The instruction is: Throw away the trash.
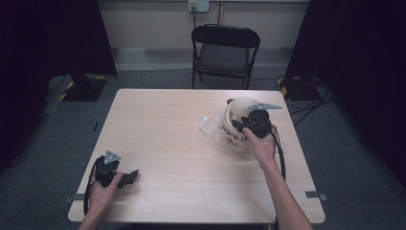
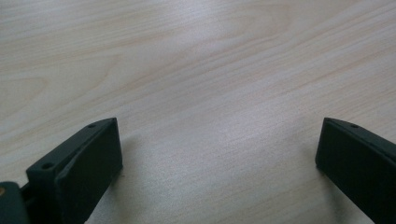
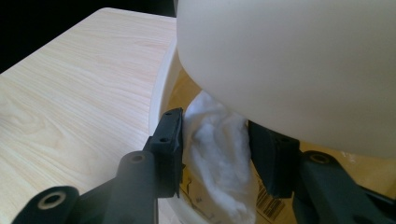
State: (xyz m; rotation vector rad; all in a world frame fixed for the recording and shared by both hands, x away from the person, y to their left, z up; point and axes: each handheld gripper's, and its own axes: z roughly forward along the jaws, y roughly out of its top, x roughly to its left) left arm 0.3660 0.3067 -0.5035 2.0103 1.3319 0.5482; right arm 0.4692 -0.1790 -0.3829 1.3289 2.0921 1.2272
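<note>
A cream tub (image 1: 233, 139) with red print stands on the right half of the table, and a cream domed lid (image 1: 243, 107) is tilted up over its mouth. My right gripper (image 1: 243, 126) reaches in under the lid. In the right gripper view, that gripper (image 3: 215, 140) is shut on a white crumpled wad (image 3: 218, 158) just inside the tub's rim (image 3: 161, 91), under the lid (image 3: 289, 60). My left gripper (image 1: 130, 176) rests low near the front left corner. Its jaws stand wide apart over bare wood (image 2: 219, 158).
Crumpled clear plastic (image 1: 209, 125) lies on the table left of the tub. A packet with a barcode (image 3: 270, 205) lies inside the tub. A black folding chair (image 1: 225, 52) stands beyond the far edge of the wooden table (image 1: 167, 129).
</note>
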